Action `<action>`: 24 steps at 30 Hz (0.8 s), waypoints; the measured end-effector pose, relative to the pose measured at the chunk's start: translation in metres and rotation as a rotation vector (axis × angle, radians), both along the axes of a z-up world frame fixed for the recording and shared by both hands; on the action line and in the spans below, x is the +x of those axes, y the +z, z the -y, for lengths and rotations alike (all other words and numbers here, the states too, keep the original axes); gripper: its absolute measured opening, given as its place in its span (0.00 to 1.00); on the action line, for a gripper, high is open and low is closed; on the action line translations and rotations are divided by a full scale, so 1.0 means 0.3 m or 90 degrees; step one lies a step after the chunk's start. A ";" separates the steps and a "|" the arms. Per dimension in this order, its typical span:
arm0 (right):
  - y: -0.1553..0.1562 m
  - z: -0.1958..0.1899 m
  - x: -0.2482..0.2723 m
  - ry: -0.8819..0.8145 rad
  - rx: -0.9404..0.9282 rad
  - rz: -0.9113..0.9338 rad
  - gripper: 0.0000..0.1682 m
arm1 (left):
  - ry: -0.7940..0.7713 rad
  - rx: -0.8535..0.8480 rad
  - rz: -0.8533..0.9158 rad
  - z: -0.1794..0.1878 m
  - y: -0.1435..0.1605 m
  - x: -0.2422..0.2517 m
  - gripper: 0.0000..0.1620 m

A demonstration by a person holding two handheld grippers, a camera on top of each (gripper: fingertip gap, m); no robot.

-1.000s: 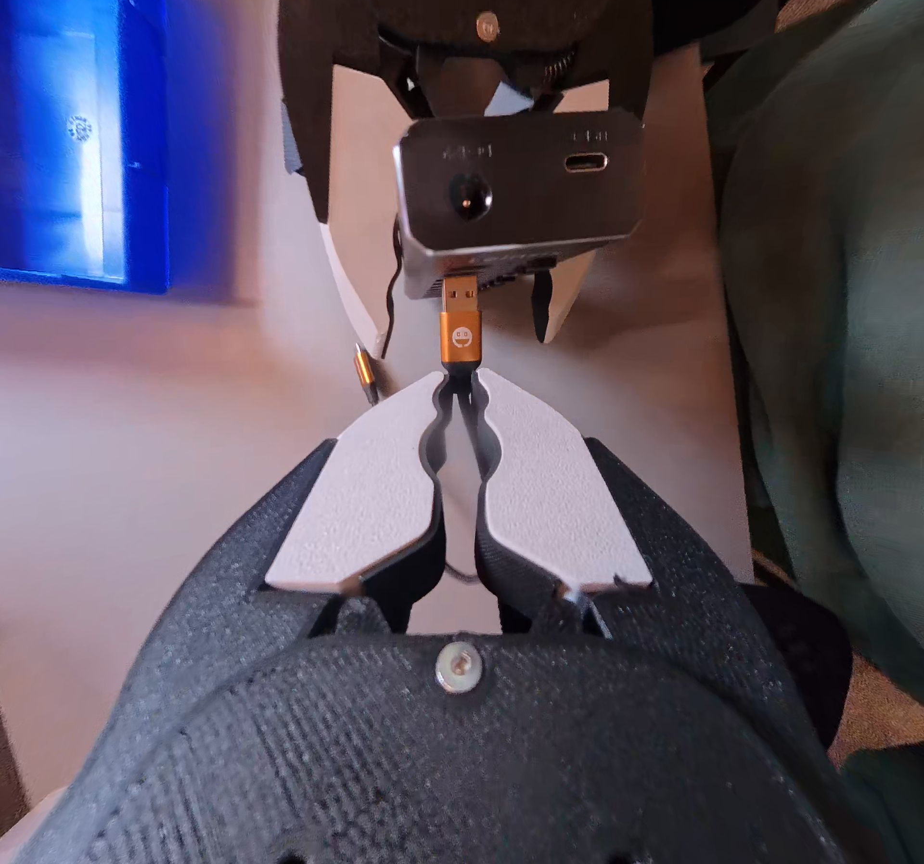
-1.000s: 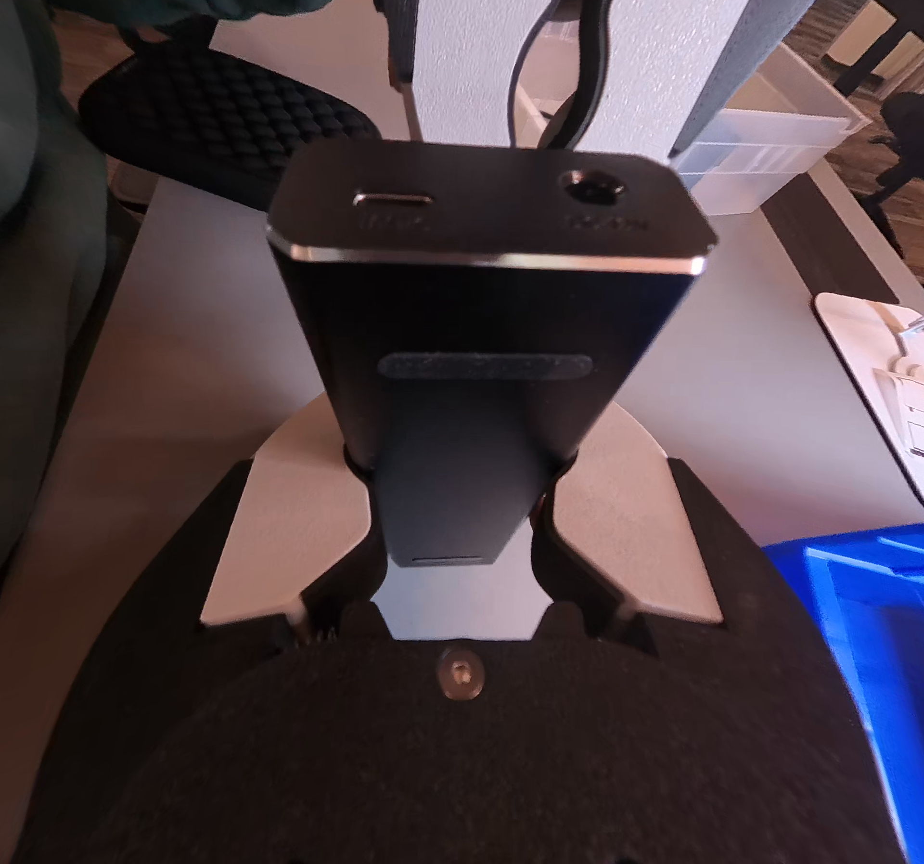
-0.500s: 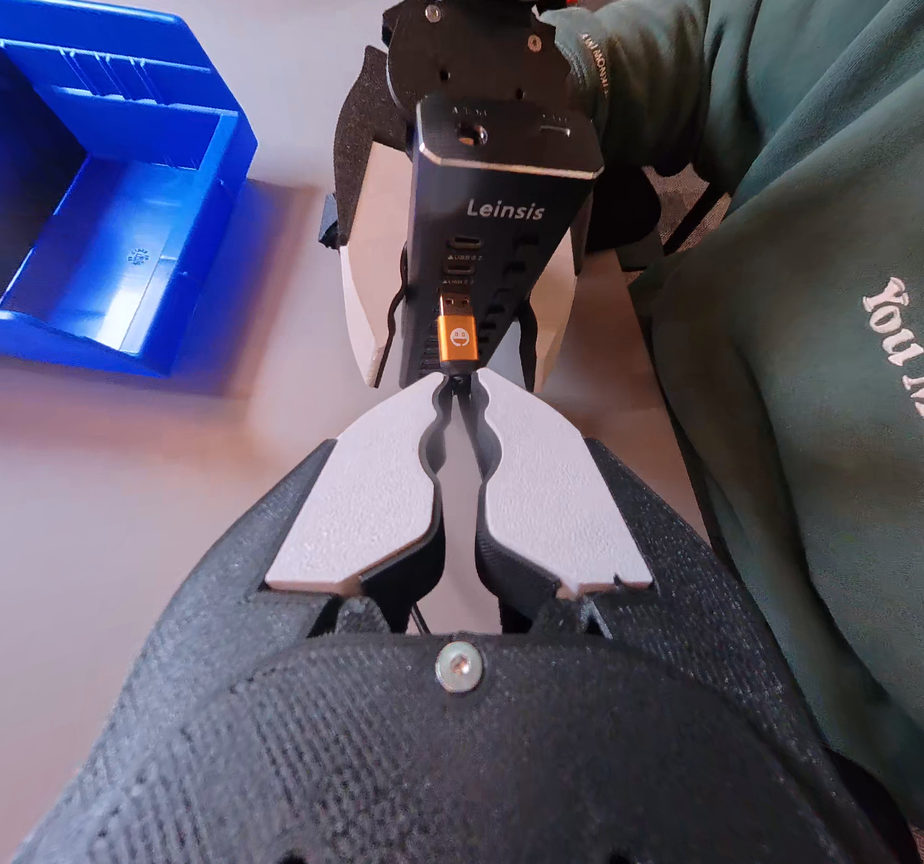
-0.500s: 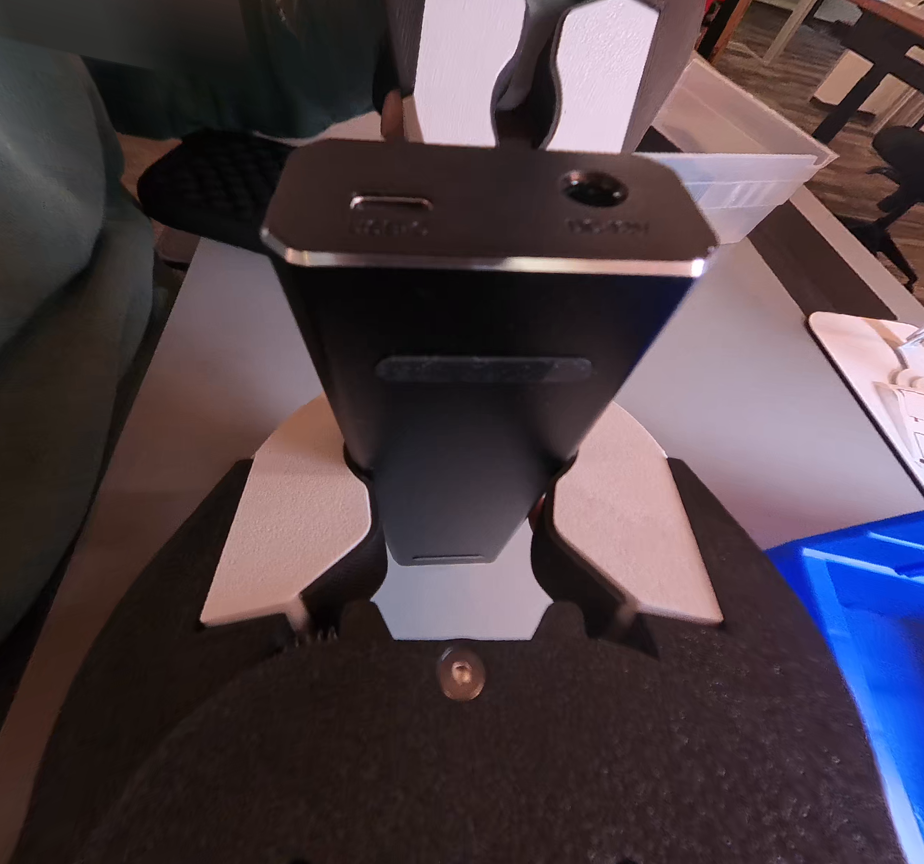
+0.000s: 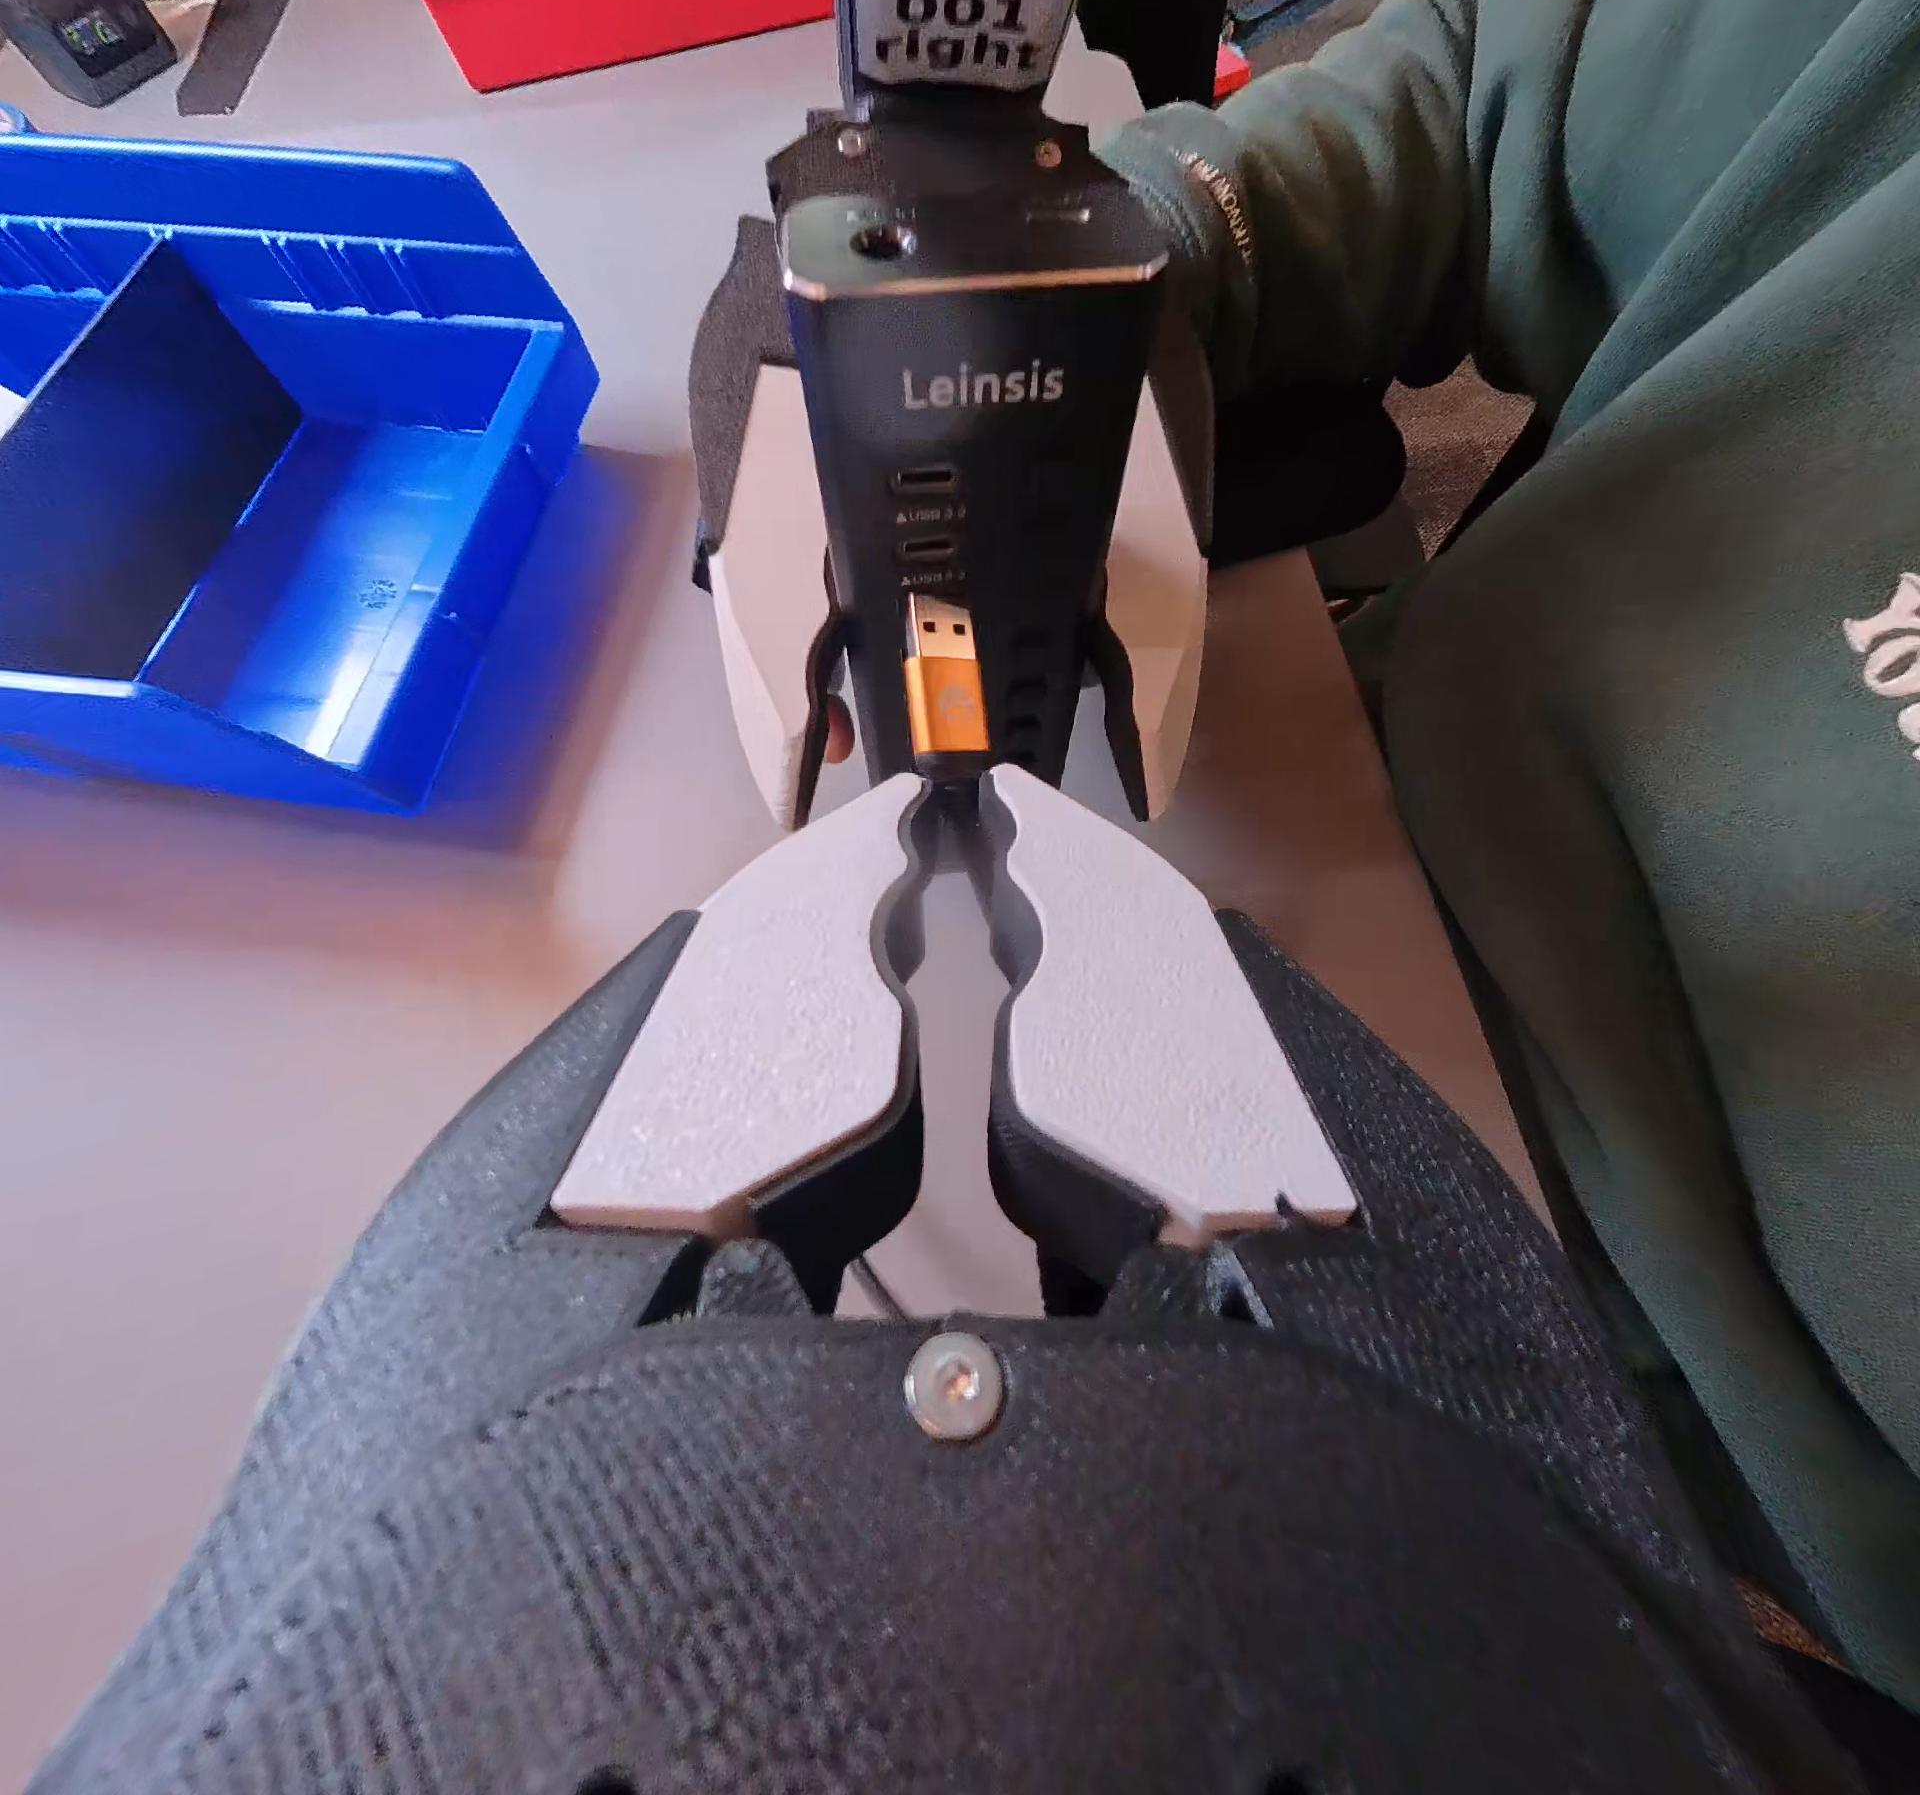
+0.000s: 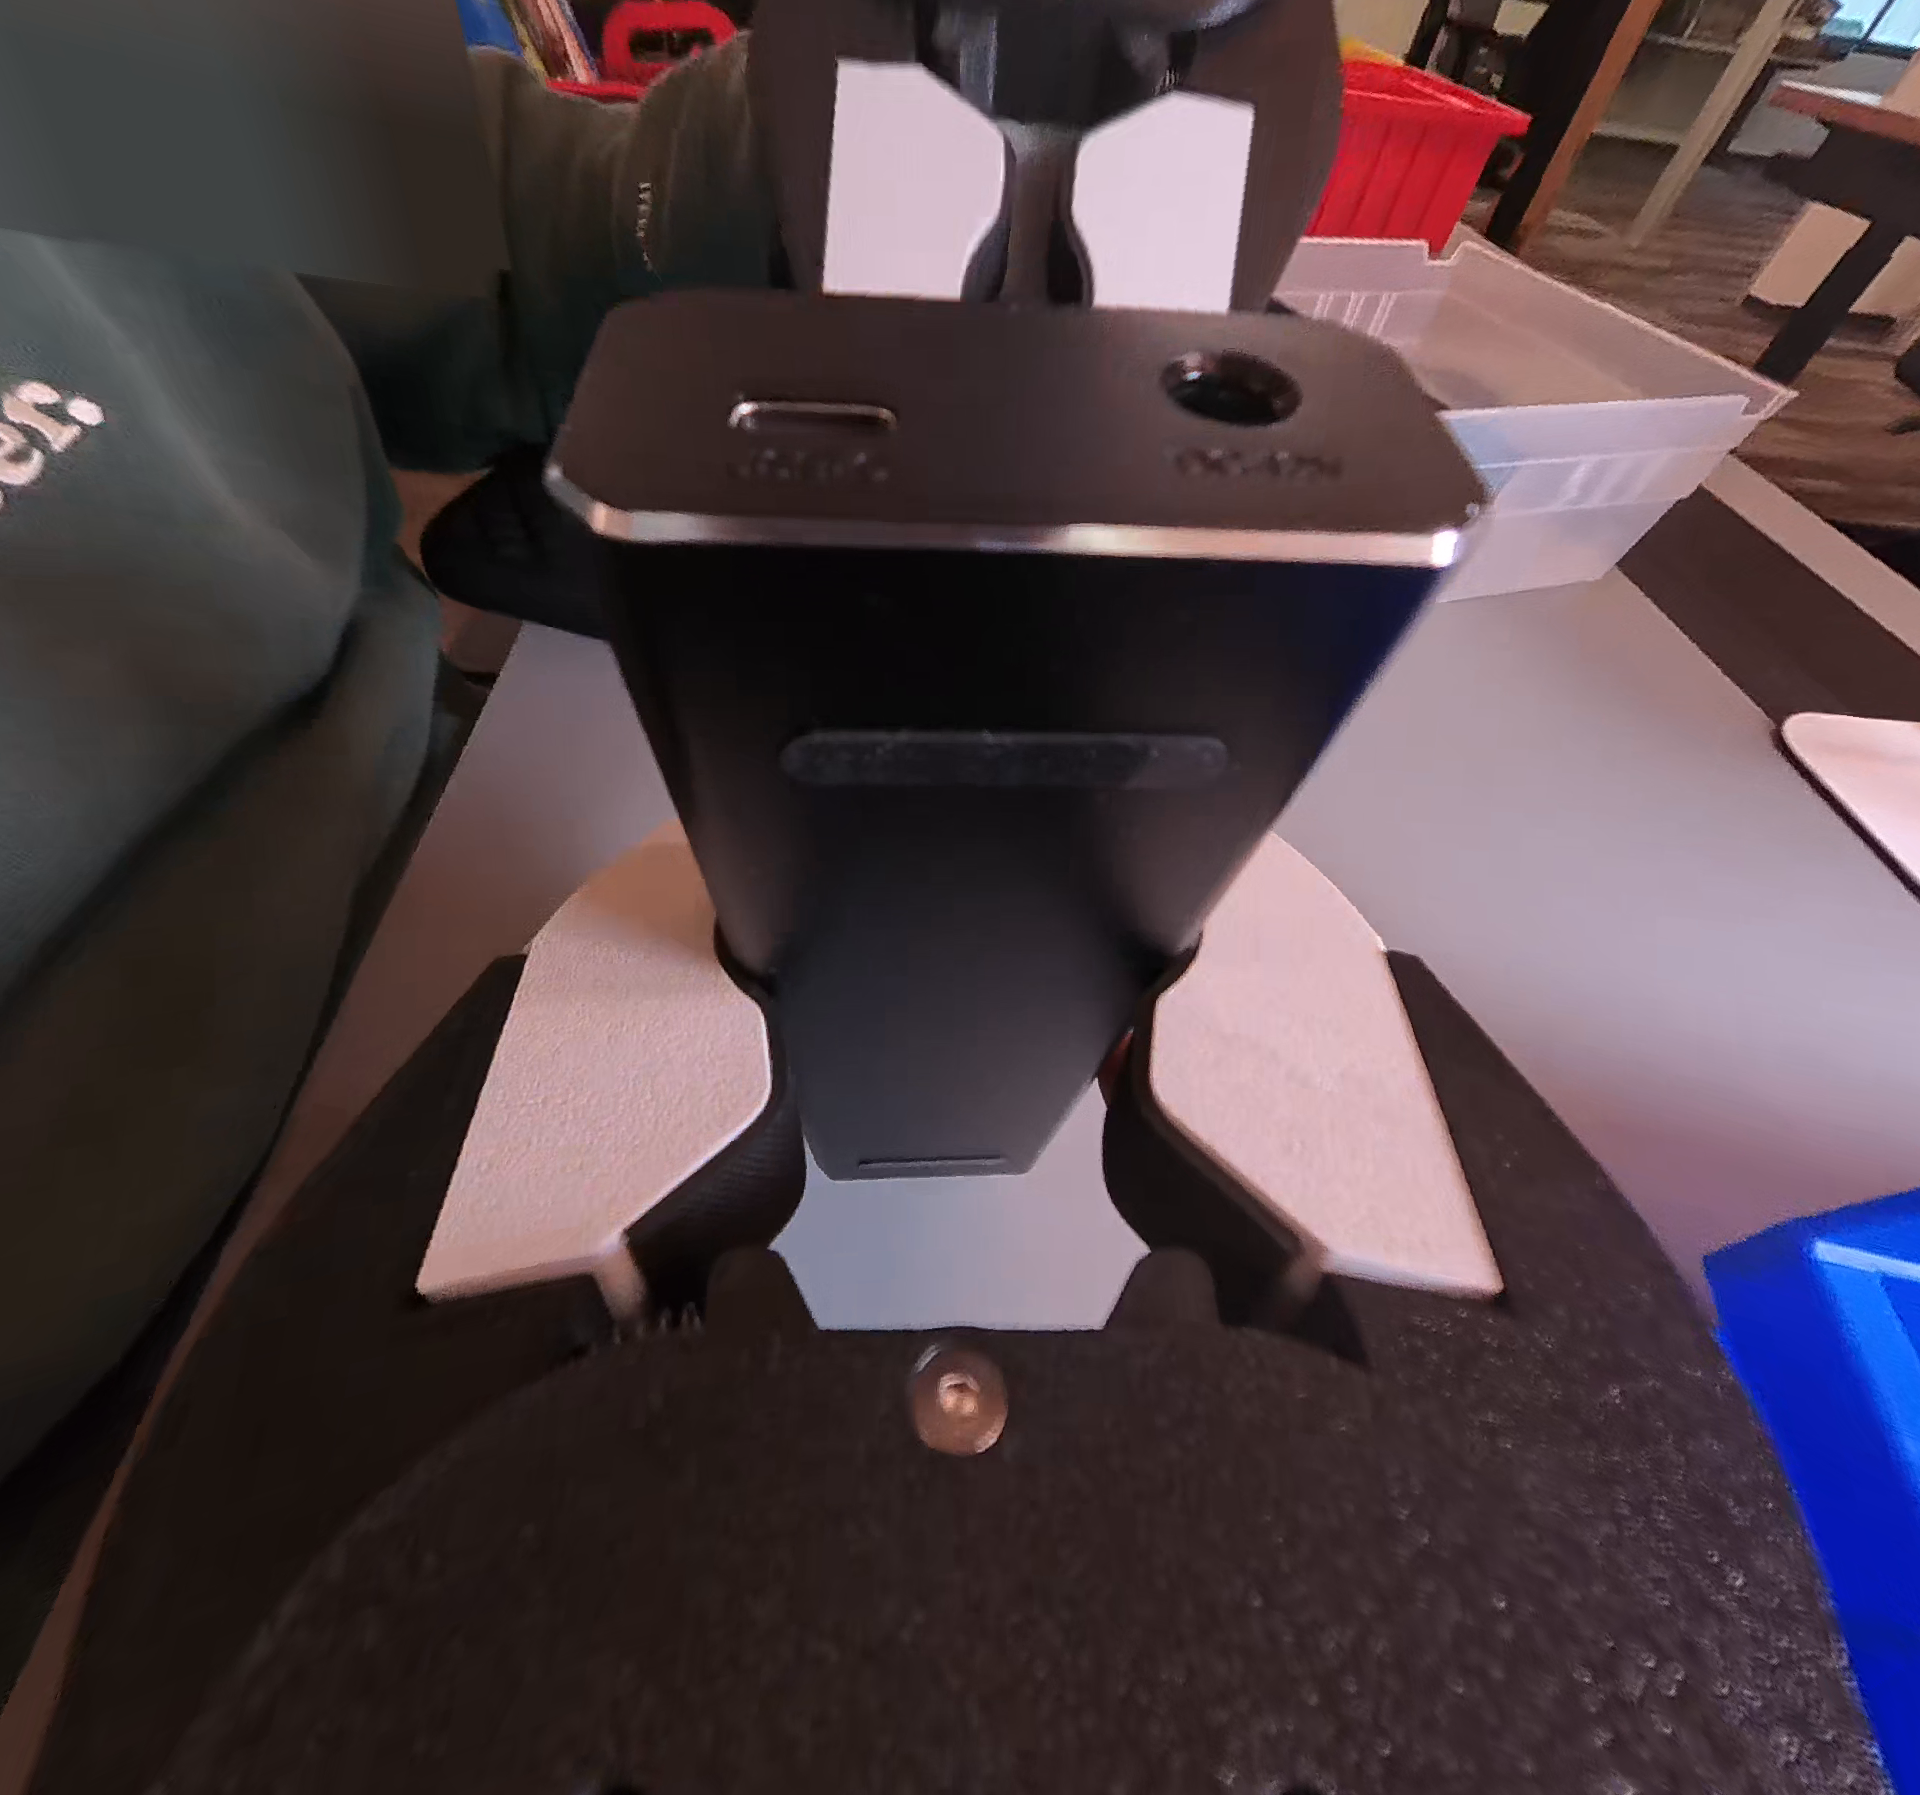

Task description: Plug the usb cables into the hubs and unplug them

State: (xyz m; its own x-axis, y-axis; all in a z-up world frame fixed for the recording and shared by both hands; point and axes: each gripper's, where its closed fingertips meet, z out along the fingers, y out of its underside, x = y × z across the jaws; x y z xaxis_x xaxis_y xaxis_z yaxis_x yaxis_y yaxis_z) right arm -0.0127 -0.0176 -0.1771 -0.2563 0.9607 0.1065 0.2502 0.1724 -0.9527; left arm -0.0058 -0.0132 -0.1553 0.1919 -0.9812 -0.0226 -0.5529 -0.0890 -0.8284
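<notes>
In the left wrist view, the left gripper (image 5: 948, 789) is clamped at twelve o'clock on the orange metal USB plug (image 5: 943, 696), gripped at its cable end so the bare tip stays free for insertion. Just beyond, the dark, smooth, slab-shaped hub (image 5: 971, 457) is pinched by the right gripper (image 6: 951, 1007), port face presented toward the plug. At ten o'clock, a glossy blue plastic bin (image 5: 260, 519) sits on the table.

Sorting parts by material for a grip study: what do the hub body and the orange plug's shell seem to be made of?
Hub: probably dark anodised metal, matt, judging by the bright polished bevel on its end edge.
Orange plug: shell looks like brushed orange metal with a soft sheen; its bare tip is shiny silver steel. The look alone proves neither.
</notes>
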 end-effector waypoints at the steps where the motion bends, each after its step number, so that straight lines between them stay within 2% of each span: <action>1: -0.001 0.002 -0.001 0.000 0.012 0.002 0.43 | 0.001 0.001 -0.008 0.000 -0.014 0.001 0.04; 10: -0.030 0.003 0.007 -0.003 0.075 0.032 0.43 | -0.012 -0.046 0.005 0.024 -0.023 0.003 0.04; 16: -0.059 0.007 0.007 0.004 0.148 0.053 0.43 | -0.023 -0.208 0.040 0.050 -0.055 0.003 0.04; 20: -0.086 0.021 0.008 0.025 0.182 0.074 0.43 | -0.032 -0.236 0.000 0.056 -0.070 -0.005 0.04; 24: -0.088 0.026 0.012 0.036 0.180 0.077 0.43 | -0.034 -0.220 -0.043 0.050 -0.058 -0.009 0.04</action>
State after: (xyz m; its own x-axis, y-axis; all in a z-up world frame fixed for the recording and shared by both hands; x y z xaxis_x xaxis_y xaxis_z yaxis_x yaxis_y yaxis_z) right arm -0.0091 -0.0253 -0.2036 -0.3355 0.8813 0.3329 0.3411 0.4430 -0.8291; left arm -0.0086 -0.0282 -0.1728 0.1499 -0.9415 0.3019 -0.6162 -0.3278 -0.7161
